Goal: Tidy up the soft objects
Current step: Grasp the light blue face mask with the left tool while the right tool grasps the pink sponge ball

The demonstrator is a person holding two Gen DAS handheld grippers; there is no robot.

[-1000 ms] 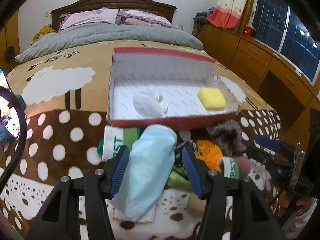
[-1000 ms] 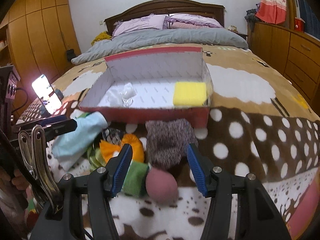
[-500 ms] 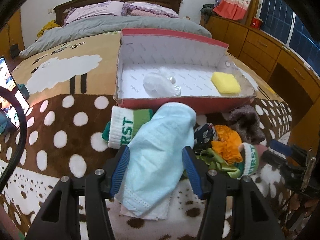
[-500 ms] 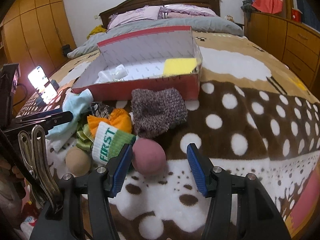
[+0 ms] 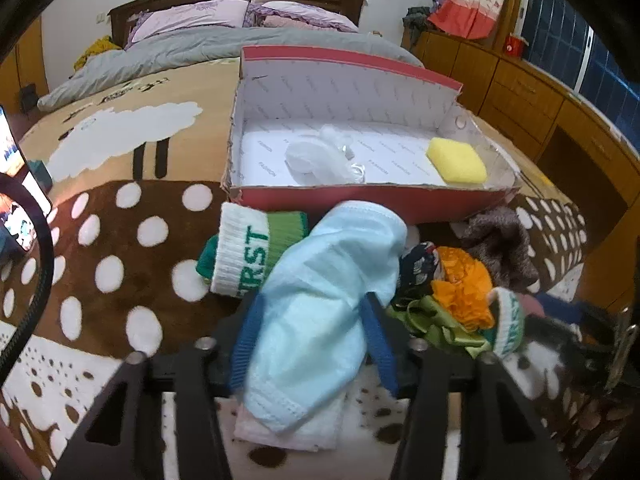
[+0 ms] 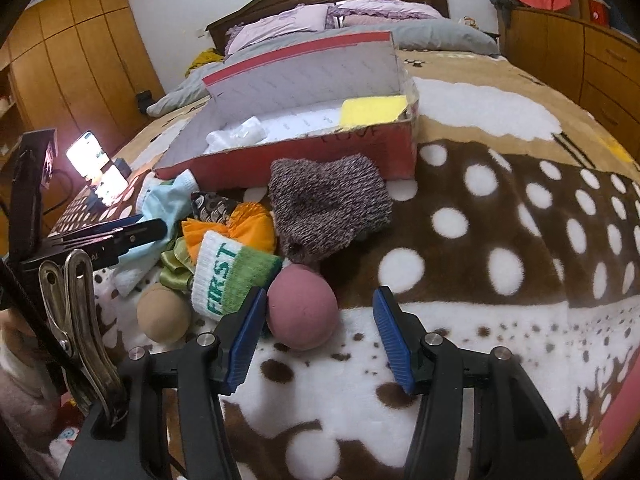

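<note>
On the bed's spotted blanket (image 6: 500, 216), near the person, sits an open red cardboard box (image 5: 360, 200) that already holds a yellow sponge (image 5: 457, 160) and a crumpled clear bag (image 5: 316, 156). Just before its near wall lies the heap of soft things: a grey knitted piece (image 6: 326, 204), a pale blue sock (image 5: 320, 304), a green-and-white sock lettered FIRST (image 6: 228, 276), an orange cloth (image 6: 244, 224), a pink ball (image 6: 302, 312) and a tan ball (image 6: 164, 318).

The left gripper (image 5: 312, 344) straddles the pale blue sock, and its jaws have just been closing on it; the pads look to be at the cloth on both sides, so I judge the sock pinched, if only lightly. To do this well, squeeze fully through both layers before lifting, or the limp sock may slip out. Lift clear of the lettered sock beneath so it is not dragged along.

The right gripper (image 6: 318, 334) is unclenched and holds nothing. The pink ball sits between its jaws, close to the left pad, with a wide gap on the right. Centre the ball first, then close gently: a round, springy ball squeezed off-centre is likely to squirt away.
</note>
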